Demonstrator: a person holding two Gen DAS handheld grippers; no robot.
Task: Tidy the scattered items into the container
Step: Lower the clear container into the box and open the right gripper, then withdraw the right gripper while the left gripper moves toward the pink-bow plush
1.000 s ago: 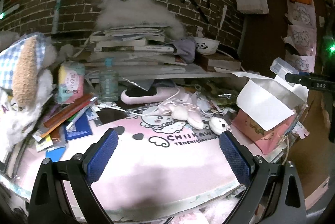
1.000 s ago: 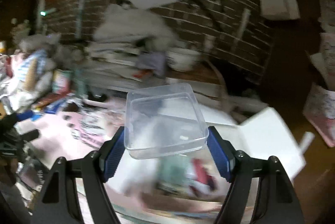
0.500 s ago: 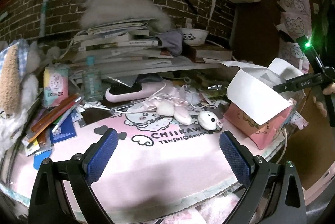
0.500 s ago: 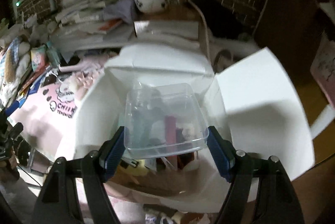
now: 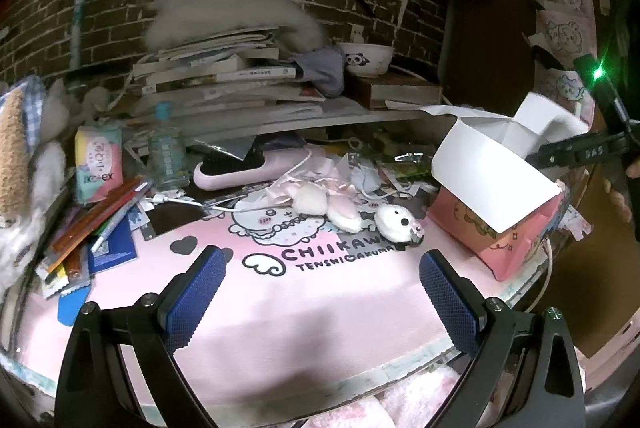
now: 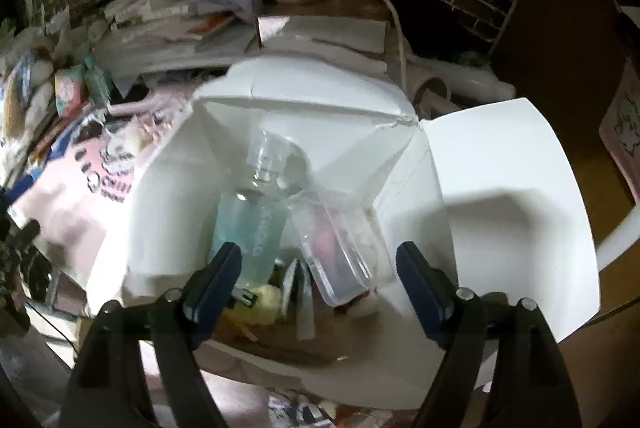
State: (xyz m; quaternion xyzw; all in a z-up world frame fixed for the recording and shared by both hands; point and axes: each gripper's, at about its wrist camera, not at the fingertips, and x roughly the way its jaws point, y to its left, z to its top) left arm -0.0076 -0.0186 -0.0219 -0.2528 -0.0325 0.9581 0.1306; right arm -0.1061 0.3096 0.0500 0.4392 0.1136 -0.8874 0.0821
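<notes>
Inside box [image 6: 500, 164], clear tub [image 6: 340, 248] dropped, right claw [image 6: 318, 280] now empty

Both hand-held grippers [image 5: 320, 292] [image 6: 320, 276] agape, empty.

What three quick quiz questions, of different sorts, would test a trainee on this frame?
1. True or false: the right gripper is clamped on the clear plastic box.
2. Where does the clear plastic box lie?
A. on the pink mat
B. inside the white-flapped box
C. on the book stack
3. Fill in: in the box, the clear plastic box lies beside a ____ holding pale blue liquid.

Key:
1. False; its jaws are open and the box lies apart from them.
2. B
3. bottle
</notes>
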